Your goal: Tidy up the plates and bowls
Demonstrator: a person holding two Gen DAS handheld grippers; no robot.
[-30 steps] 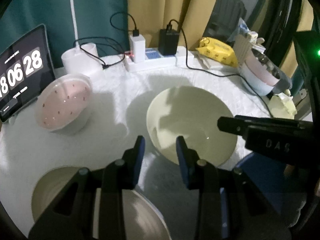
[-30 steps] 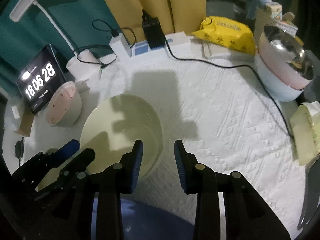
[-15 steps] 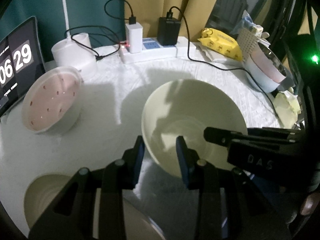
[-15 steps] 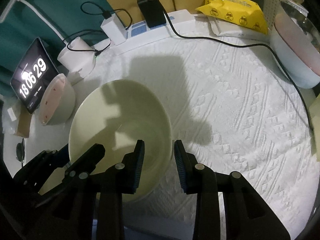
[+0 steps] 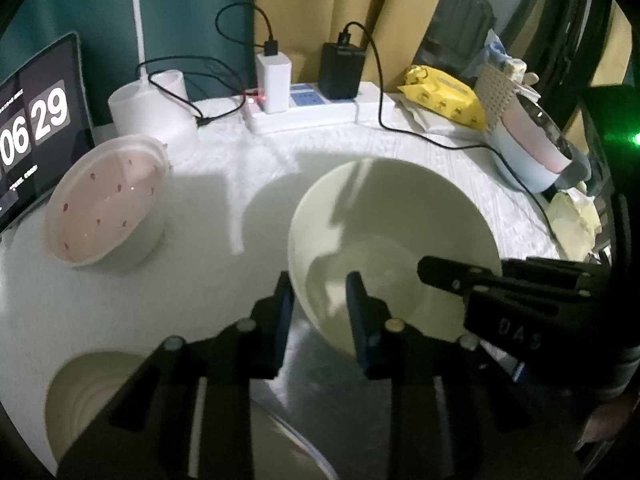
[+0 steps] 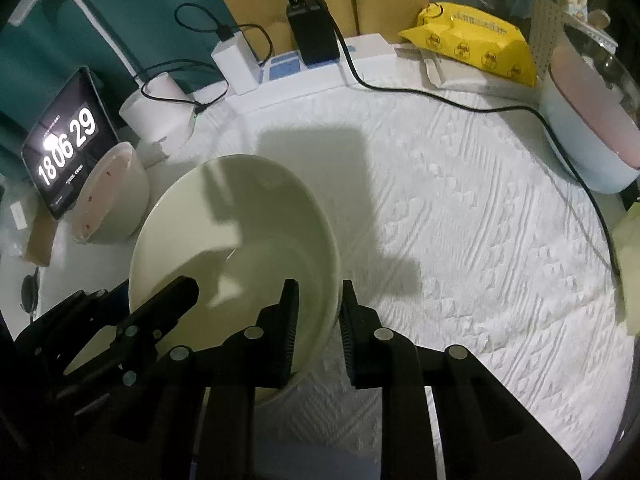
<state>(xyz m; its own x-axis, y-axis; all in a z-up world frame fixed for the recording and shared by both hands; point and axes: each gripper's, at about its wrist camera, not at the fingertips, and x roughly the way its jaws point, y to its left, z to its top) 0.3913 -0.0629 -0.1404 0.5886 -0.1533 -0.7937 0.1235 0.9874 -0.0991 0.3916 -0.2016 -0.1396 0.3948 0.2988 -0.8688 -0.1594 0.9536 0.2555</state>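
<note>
Bowl [image 5: 394, 236] rim is being pinched between the just-closing jaws of left gripper [image 5: 320, 294] and right gripper [image 6: 319, 300], so a level lift is called for next

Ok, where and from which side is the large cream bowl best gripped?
Grip the large cream bowl by its thin rim, from above, one finger inside and one outside: it sits upright, too wide to span. The left gripper and right gripper straddle that rim on either side; their jaws have just been closing, wall between them.
</note>
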